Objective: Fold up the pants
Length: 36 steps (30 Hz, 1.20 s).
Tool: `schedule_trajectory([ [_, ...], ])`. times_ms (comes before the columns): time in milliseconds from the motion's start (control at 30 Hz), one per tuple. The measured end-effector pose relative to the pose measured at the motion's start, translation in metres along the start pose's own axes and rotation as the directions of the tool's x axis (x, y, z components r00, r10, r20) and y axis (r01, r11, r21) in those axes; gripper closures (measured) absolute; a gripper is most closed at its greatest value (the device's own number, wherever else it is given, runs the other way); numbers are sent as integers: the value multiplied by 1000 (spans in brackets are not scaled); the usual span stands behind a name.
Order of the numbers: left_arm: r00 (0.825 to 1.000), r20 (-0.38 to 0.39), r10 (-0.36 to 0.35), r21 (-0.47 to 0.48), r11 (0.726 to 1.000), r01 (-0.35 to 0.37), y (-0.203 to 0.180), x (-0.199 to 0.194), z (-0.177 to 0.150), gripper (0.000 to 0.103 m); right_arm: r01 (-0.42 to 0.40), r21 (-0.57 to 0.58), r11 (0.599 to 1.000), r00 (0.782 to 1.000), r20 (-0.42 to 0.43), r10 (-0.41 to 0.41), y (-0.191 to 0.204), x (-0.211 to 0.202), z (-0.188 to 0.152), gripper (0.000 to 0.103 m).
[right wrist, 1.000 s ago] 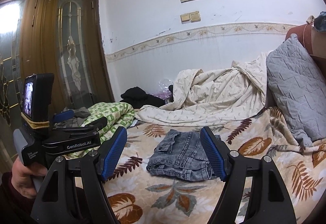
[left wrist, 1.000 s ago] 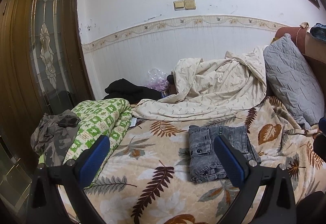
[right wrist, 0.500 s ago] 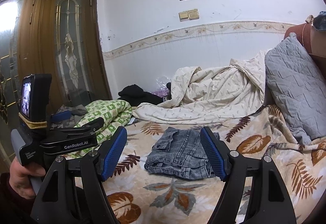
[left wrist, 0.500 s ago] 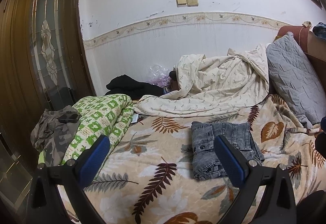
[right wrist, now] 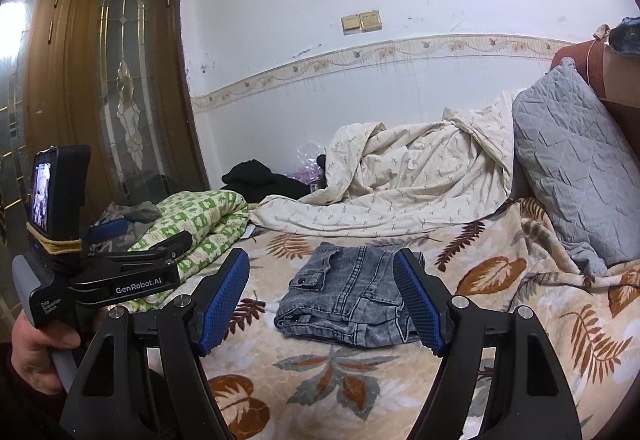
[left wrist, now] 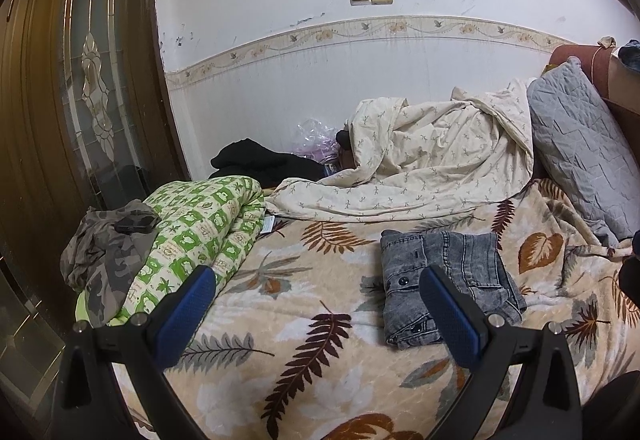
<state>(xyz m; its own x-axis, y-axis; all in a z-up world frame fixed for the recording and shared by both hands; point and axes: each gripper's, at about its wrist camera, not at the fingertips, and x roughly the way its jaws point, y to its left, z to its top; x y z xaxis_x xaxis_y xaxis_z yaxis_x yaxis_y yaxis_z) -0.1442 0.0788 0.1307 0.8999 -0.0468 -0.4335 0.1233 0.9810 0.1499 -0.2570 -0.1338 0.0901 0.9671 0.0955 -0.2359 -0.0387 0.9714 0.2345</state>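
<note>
Grey denim pants [left wrist: 448,280] lie folded into a compact stack on the leaf-print blanket [left wrist: 312,304]; they also show in the right wrist view [right wrist: 352,300]. My left gripper [left wrist: 316,296] is open and empty, held above the blanket, with the pants behind its right finger. My right gripper [right wrist: 322,286] is open and empty, held back from the pants, which sit between its fingers in view. The left gripper's body and the hand holding it show at the left of the right wrist view [right wrist: 104,280].
A green patterned quilt [left wrist: 196,232] with a camouflage garment [left wrist: 104,252] lies at the left. A cream duvet [left wrist: 424,160] and black clothes [left wrist: 256,160] lie by the wall. A grey pillow [left wrist: 584,148] leans at the right. A wooden glass door [left wrist: 80,80] stands left.
Both grippers have drawn back slightly and tilted down a little; the pants lie unchanged on the blanket. Both stay open.
</note>
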Motion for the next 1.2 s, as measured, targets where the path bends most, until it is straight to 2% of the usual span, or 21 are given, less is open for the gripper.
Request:
schedule_trajectory([
  [1200, 999, -50, 6, -17, 1000, -7, 6, 19, -16, 0, 44, 44, 998, 995, -90, -40, 2, 30, -12, 29],
])
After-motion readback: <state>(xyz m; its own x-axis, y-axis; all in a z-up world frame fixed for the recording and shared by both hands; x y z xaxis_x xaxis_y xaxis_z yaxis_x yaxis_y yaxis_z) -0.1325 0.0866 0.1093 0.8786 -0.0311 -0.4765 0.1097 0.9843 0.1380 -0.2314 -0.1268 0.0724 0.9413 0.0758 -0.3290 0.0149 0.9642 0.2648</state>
